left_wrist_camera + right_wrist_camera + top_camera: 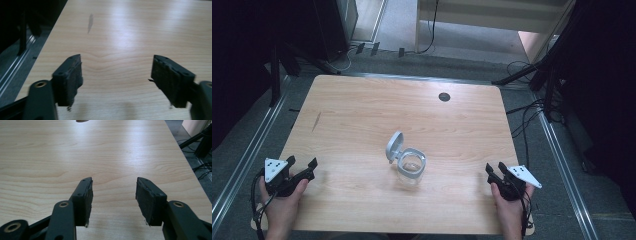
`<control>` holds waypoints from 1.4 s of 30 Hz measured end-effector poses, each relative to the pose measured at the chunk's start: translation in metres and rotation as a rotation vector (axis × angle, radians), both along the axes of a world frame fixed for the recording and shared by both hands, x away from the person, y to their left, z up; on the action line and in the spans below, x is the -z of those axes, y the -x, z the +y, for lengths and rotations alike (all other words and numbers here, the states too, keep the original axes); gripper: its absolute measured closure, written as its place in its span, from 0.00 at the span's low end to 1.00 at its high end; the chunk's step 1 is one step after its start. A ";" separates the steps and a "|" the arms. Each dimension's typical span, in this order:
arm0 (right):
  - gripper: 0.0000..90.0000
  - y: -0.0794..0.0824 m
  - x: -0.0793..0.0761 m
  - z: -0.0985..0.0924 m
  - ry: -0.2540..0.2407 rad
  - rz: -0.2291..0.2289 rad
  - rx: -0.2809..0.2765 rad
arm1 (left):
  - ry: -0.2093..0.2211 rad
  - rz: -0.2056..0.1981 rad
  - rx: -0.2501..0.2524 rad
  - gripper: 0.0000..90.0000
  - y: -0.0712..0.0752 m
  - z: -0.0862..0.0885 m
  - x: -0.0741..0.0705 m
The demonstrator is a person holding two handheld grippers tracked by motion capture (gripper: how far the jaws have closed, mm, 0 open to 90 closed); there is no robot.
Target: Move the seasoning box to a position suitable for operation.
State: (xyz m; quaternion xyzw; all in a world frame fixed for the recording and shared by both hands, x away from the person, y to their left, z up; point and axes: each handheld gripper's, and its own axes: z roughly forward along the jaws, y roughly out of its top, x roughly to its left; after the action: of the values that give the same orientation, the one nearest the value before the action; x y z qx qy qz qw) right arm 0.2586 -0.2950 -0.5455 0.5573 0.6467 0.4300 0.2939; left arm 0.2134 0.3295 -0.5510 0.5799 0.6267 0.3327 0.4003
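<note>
High view: pale wooden table (362, 110), grey floor (557, 165), dark surroundings.

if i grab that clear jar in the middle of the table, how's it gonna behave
The clear jar looks rigid and smooth, so it may be slippery between the pads. It looks nearly empty, so it is probably light and could slide if pushed. Its grey hinged lid stands open to one side, which may swing or tip the balance when lifted.

Wooden table (362, 115), black floor cables (532, 117)
</note>
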 end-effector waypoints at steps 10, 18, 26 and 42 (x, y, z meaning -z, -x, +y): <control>0.77 -0.003 -0.014 0.012 -0.056 -0.066 -0.020 | -0.069 -0.020 0.070 0.67 0.005 -0.027 -0.006; 0.99 -0.010 -0.023 0.045 -0.127 -0.049 -0.096 | 0.077 0.014 0.278 0.92 -0.014 -0.094 -0.024; 1.00 -0.018 -0.033 0.095 -0.145 -0.045 -0.258 | 0.122 0.015 0.403 1.00 -0.018 -0.153 -0.025; 1.00 -0.027 -0.029 0.155 -0.170 -0.051 -0.469 | 0.076 0.018 0.580 1.00 0.008 -0.213 -0.024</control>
State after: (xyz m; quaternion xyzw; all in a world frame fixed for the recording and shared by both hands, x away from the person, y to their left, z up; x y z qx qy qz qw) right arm 0.2861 -0.1404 -0.5164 0.4036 0.7123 0.5530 0.1545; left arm 0.2053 0.1165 -0.5271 0.7223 0.4506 0.1754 0.4945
